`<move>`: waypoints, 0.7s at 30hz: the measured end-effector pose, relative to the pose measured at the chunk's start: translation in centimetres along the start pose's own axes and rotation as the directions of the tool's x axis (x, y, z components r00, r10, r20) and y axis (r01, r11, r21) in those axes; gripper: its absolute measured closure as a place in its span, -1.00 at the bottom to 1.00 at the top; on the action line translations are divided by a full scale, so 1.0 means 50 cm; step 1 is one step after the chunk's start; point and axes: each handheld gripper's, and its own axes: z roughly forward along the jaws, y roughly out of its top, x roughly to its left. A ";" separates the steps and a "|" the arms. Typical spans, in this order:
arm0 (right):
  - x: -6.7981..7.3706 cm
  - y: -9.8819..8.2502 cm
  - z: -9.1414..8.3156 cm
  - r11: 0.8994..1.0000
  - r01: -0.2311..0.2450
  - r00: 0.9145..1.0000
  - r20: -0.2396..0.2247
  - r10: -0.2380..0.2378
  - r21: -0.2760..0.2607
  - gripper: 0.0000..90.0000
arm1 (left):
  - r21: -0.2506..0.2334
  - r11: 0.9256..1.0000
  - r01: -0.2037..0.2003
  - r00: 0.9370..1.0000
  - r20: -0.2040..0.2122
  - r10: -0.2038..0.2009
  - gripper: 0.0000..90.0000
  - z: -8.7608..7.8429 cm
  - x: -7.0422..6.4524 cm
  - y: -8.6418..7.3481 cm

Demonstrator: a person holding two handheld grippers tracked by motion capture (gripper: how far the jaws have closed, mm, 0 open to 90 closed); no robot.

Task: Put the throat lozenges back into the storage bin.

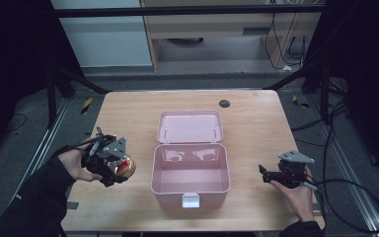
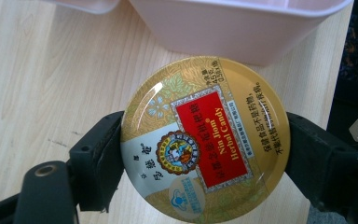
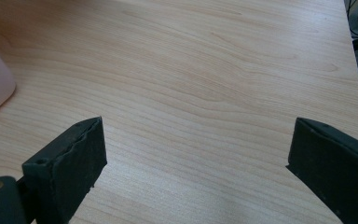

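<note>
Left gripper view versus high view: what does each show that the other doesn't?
Left gripper view alone: the tin's label, reading Nin Jiom Herbal Candy, and both pads pressed on its rim. High view alone: the box's raised lid and bare inside, and the right gripper, open, resting at the right. Both: tin, left gripper, box wall, wooden table.
</note>
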 end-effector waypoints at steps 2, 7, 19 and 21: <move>0.000 0.000 0.000 1.000 0.000 1.000 -0.001 0.000 0.001 -0.90 | -0.004 1.000 -0.002 1.000 -0.002 0.002 -0.57 -0.002 0.000 0.004; 0.000 -0.001 0.002 1.000 0.005 1.000 0.000 -0.005 0.002 -0.90 | -0.013 1.000 -0.018 1.000 0.005 0.018 -0.57 -0.010 0.001 0.030; 0.002 0.000 0.001 1.000 0.000 1.000 -0.006 0.000 0.005 -0.90 | -0.017 0.999 -0.046 0.999 0.012 0.046 -0.57 -0.019 0.005 0.073; 0.002 0.000 0.001 1.000 0.000 1.000 -0.006 0.000 0.005 -0.90 | -0.018 0.999 -0.051 0.999 0.014 0.051 -0.57 -0.019 0.004 0.082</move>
